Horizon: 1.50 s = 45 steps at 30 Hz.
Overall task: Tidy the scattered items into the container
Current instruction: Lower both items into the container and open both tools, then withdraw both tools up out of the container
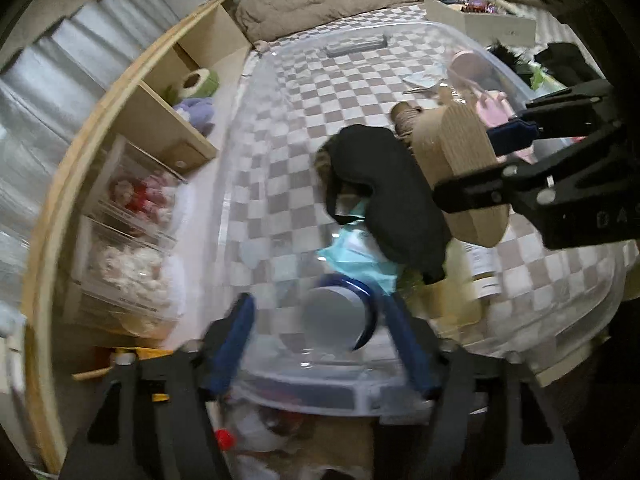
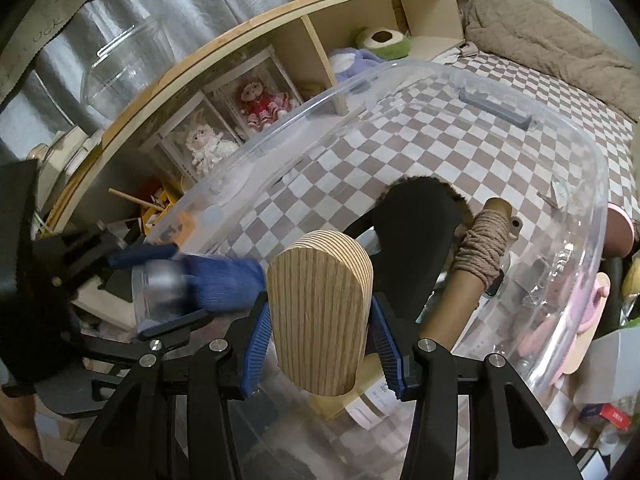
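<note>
A clear plastic bin (image 1: 256, 92) (image 2: 580, 152) stands on a checkered cloth. Inside lie a black eye mask (image 1: 392, 184) (image 2: 416, 240), a teal face mask (image 1: 356, 256), a twine spool (image 2: 480, 248) and a bottle (image 1: 484, 268). My right gripper (image 2: 320, 344) is shut on a rounded wooden block (image 2: 320, 312) (image 1: 460, 152) and holds it over the bin. My left gripper (image 1: 320, 328) holds a round jar with a blue rim and silver lid (image 1: 340, 320) (image 2: 164, 284) above the bin's near end, blurred by motion.
A wooden shelf (image 1: 168, 92) (image 2: 280, 20) on the left holds plush toys and boxed dolls (image 2: 260, 100). A beige blanket (image 2: 552, 44) lies at the far end. A white box of items (image 1: 480, 16) and pink objects (image 2: 588, 320) sit outside the bin's right side.
</note>
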Motion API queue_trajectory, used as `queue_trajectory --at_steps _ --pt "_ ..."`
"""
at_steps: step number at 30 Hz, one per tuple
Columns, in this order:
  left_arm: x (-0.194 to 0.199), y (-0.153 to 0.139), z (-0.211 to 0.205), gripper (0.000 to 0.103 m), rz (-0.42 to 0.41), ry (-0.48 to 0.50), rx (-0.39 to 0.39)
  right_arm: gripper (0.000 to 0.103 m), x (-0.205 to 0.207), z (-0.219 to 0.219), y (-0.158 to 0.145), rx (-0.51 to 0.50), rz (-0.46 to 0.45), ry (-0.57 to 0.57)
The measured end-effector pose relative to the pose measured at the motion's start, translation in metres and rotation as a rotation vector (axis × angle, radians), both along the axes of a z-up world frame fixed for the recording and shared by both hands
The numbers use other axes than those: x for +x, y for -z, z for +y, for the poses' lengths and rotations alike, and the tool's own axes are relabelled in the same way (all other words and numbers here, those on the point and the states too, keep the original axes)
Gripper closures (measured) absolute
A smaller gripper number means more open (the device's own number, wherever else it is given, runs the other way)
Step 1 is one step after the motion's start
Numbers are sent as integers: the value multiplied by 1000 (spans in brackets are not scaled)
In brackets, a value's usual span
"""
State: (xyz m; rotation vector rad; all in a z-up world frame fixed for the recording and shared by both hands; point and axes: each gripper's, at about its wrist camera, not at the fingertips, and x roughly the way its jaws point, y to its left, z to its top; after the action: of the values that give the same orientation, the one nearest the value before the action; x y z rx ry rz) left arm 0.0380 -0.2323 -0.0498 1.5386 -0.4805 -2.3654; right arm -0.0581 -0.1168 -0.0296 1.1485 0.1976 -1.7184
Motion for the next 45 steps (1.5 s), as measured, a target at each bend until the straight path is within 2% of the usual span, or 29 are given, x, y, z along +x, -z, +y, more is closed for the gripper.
queue_trajectory --at_steps 2,3,11,14,19,21,22,23,24,25,28,36,39,45 --pt "4 -5 0 24 24 3 -60 54 2 -2 3 9 3 -3" --pt "7 -8 -1 24 35 2 -67 54 2 -3 4 14 3 -6" --pt "22 -24 -8 24 92 -25 -3 54 16 -17 17 69 -12 -53" --pt "28 -26 -6 24 98 -24 18 54 16 -19 16 84 -7 -35" --pt "33 -28 -1 24 115 -14 29 54 15 -23 29 128 -157 -41" --pt "34 -29 0 24 118 -10 39 52 20 -26 31 139 -170 -55" --pt "34 -29 0 24 118 -9 44 40 22 -26 30 131 -183 -55" --pt "34 -29 1 24 118 -9 45 15 23 -25 30 118 -211 -52" --pt "34 -29 2 24 118 -10 46 8 23 -25 29 107 -233 -52" --pt "34 -29 2 24 118 -9 47 7 24 -24 27 93 -244 -54" --pt "35 -29 2 24 123 -10 52 7 27 -22 23 91 -217 -50" --pt "37 -28 0 24 128 -23 76 7 30 -20 20 95 -200 -62" --pt "37 -28 0 24 126 -27 87 7 31 -18 17 68 -207 -65" --pt "38 -32 0 24 144 -43 113 7 30 -7 3 41 -124 -43"
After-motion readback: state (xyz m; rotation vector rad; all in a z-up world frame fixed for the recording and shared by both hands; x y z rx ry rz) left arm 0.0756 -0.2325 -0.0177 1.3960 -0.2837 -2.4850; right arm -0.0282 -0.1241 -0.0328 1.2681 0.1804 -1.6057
